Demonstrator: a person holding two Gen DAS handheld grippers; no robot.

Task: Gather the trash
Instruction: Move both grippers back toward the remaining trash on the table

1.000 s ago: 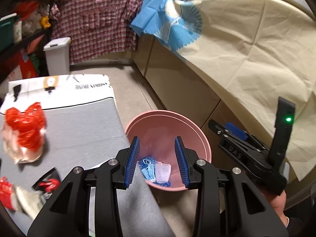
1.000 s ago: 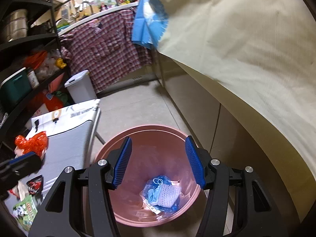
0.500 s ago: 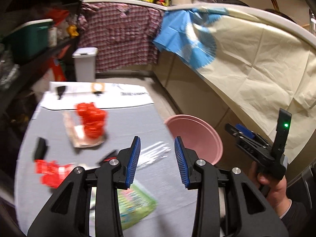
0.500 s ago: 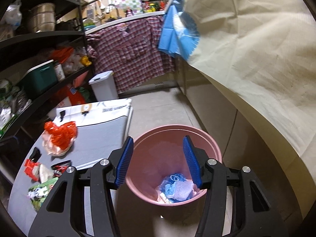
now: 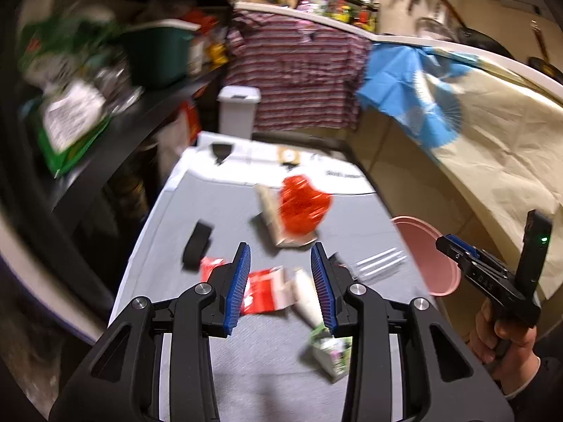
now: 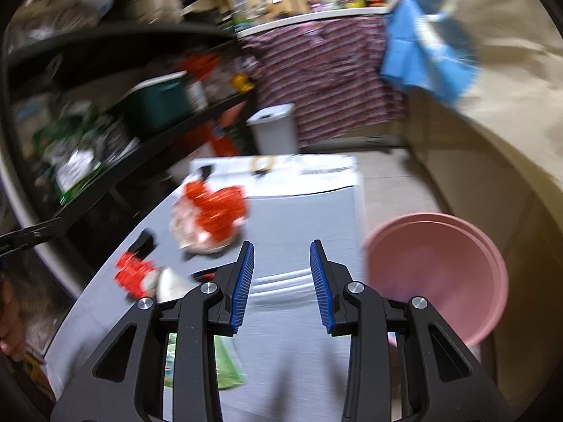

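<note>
Both grippers hang over the grey table [image 5: 267, 369], nothing between their pads. The left gripper [image 5: 280, 283] stands apart above a red wrapper [image 5: 262, 290]; the right gripper [image 6: 281, 281] is closing on air, with the pink bin [image 6: 436, 270] at its 3 o'clock.

Dim indoor light, heavy motion blur throughout, fisheye bending and dark corners.

My two grippers are black with blue pads [image 5: 242, 281]. The table [image 5: 267, 369] is grey, with a white sheet [image 5: 246, 167] at its far end. The crumpled wrapper [image 5: 302, 204] is bright red. The bucket [image 6: 436, 274] is pink. The cloth [image 5: 295, 74] hanging at the back has red and white stripes. Next to it hangs a blue cloth [image 5: 397, 84], then a cream one [image 5: 492, 147]. The small bin [image 5: 238, 110] is white.
</note>
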